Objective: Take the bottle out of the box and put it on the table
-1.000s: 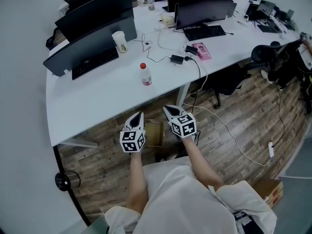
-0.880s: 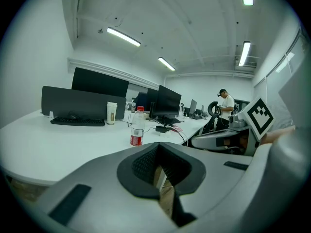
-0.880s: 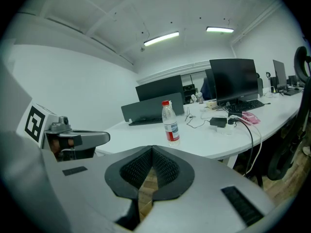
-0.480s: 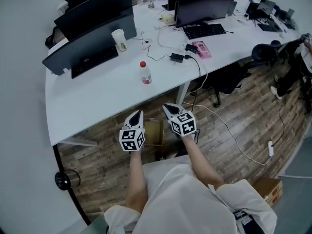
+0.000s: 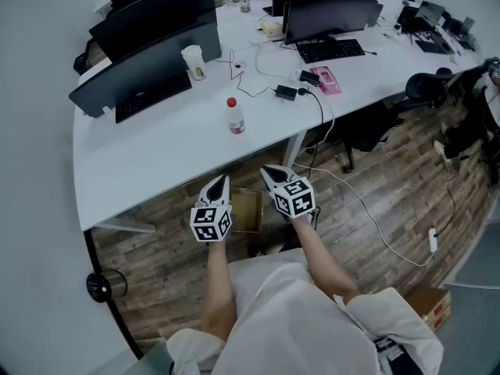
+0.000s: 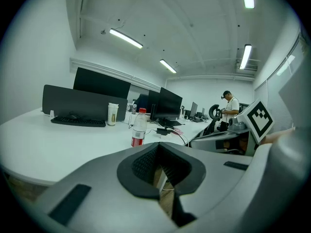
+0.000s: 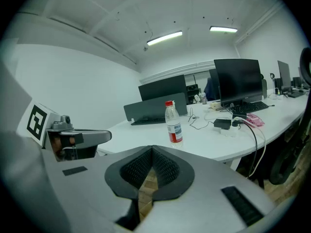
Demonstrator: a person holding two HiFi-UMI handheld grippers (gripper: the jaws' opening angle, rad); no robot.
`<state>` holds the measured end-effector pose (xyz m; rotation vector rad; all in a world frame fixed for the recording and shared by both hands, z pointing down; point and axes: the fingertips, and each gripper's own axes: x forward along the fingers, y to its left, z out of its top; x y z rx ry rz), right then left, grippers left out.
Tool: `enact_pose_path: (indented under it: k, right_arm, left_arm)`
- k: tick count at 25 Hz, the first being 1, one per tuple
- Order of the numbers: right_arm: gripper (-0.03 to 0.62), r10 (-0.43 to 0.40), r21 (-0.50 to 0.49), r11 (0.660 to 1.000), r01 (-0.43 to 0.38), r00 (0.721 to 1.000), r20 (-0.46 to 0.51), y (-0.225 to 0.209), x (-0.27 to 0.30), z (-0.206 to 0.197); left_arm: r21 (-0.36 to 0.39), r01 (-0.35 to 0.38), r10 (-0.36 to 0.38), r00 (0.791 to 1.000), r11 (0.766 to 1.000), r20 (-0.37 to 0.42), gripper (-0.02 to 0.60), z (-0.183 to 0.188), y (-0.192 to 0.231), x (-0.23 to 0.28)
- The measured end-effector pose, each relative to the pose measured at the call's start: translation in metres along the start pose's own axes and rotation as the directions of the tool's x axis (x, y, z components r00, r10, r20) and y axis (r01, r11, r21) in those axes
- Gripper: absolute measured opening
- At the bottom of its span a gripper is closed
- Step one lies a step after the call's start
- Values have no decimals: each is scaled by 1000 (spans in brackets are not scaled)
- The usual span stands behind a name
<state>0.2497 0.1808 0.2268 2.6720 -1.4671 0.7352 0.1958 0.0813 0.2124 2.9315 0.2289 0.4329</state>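
Bottle (image 5: 234,118) with a red cap stands upright on the white table (image 5: 148,174) in the head view. A cup (image 5: 192,61) and a black keyboard (image 5: 152,98) sit farther back on the table. We hold our left claw (image 5: 223,181) and our right claw (image 5: 269,172) side by side, down past the table's front edge and well apart from the bottle. A brown box (image 5: 248,212) sits on the wood floor between the two claws.

In the left gripper view, our left claw (image 6: 158,145) is pressed together at the tips, and we see nothing in it. The bottle (image 6: 139,128) stands on the table beyond the claw, a little to the left. A person (image 6: 229,107) stands far off at the right.

In the right gripper view, our right claw (image 7: 152,149) is pressed together too, with nothing in it. The bottle (image 7: 173,123) stands upright on the table just above the tips, apart from them. A monitor (image 7: 236,81) stands behind it at the right.
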Motion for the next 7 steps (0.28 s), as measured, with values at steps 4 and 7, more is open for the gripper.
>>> enact_pose_path:
  k: [4,7]
  right_arm:
    - [40,-3,4,1000,3,1000,1,-2,1,-2]
    - [40,0,3,1000,0,1000,-3,-3,1,-3]
  left_arm:
    - [-2,-1,1,1000,1000,-4,14,-2,2,2]
    - [-3,-1,1,1000,1000,-6,14,-2,0,4]
